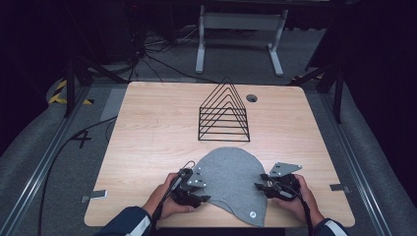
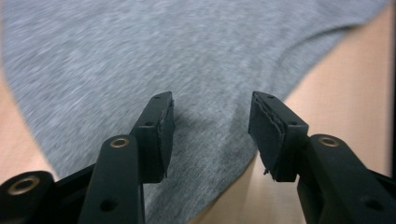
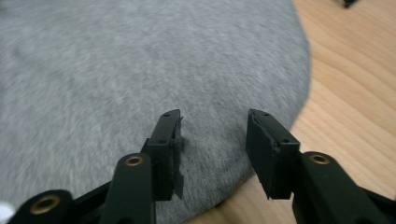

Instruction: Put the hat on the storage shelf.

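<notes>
Presently, a grey cloth (image 1: 231,182) is flanked by the left gripper (image 1: 202,197) and right gripper (image 1: 257,186), jaws spread, nothing pinched; a wire rack (image 1: 224,115) stands beyond, unobstructed.

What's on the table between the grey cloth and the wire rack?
Nothing: in the high view, bare wood separates the grey cloth from the wire rack.

Grey knit beanie (image 1: 231,183), flat on wood surface (image 1: 147,147) nr front edge, crown pointing away, small white tag at brim.
</notes>
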Tool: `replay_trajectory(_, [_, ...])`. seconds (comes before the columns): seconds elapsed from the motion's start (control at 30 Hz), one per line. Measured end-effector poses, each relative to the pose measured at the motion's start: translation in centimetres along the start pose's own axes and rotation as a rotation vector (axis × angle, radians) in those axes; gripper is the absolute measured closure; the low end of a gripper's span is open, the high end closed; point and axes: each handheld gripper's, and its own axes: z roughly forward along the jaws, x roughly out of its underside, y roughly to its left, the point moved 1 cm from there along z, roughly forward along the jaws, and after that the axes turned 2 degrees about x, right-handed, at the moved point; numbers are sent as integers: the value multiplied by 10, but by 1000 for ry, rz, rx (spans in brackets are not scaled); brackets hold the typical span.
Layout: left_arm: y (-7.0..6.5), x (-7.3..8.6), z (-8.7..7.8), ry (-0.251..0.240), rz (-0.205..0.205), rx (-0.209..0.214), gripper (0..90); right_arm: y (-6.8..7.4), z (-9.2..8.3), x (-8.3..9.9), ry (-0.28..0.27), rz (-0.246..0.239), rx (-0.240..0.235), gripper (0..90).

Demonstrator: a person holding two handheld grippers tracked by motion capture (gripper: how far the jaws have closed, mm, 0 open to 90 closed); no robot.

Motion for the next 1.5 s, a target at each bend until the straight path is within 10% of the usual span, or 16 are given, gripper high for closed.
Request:
replay_trajectory(0.17, [-15,-3,3,28,48,6,460,-9,2,-1,1,15,56,482])
replay_trajectory(0.33, [-8,-4,2,-51,-1,8,385,-22,5,-3,12,79,20,445])
replay_trajectory(0.57, [39,-9,-15,-111,-75,-121,249,-25,13,-9,21,114,9,320])
replay_trajectory(0.9, [86,-19,14,-17,-81,-87,209,-21,23,-15,28,147,43,194])
replay_trajectory(1.5, [74,-25,12,-13,-136,-70,655,-29,26,-26,19,144,-40,719])
